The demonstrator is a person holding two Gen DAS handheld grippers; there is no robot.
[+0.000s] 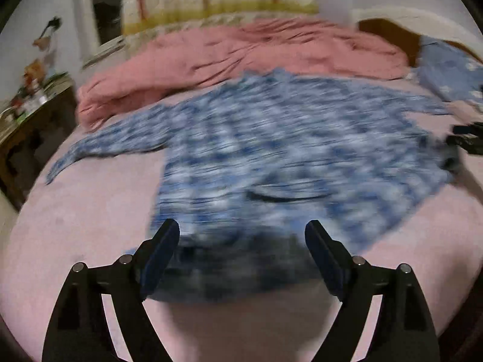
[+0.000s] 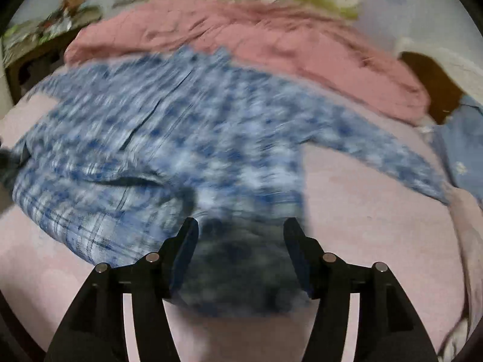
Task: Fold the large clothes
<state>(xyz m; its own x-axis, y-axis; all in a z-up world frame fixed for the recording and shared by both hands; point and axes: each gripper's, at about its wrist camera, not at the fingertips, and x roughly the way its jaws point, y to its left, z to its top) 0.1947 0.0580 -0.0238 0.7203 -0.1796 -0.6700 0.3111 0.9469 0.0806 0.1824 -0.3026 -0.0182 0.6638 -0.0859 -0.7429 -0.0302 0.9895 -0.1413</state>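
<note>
Shirt (image 1: pixel 271 150) of soft blue plaid sprawls on pink sheet (image 1: pixel 90 226); both grippers' fingers (image 1: pixel 163 250) gape, empty.

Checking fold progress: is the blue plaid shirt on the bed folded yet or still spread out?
Mostly spread: the blue plaid shirt lies on the bed with both sleeves out sideways. Motion blur hides its near hem.

A blue-and-white checked long-sleeved shirt (image 1: pixel 271 150) (image 2: pixel 169 138) lies spread on a pale pink bed sheet (image 1: pixel 75 226) (image 2: pixel 377 211), sleeves out to both sides. Behind it sits a bunched salmon-pink blanket (image 1: pixel 241 51) (image 2: pixel 271 45). A dark wooden side table (image 1: pixel 27 126) stands left of the bed, and a blue patterned pillow (image 1: pixel 452 72) (image 2: pixel 465 150) lies far right
</note>
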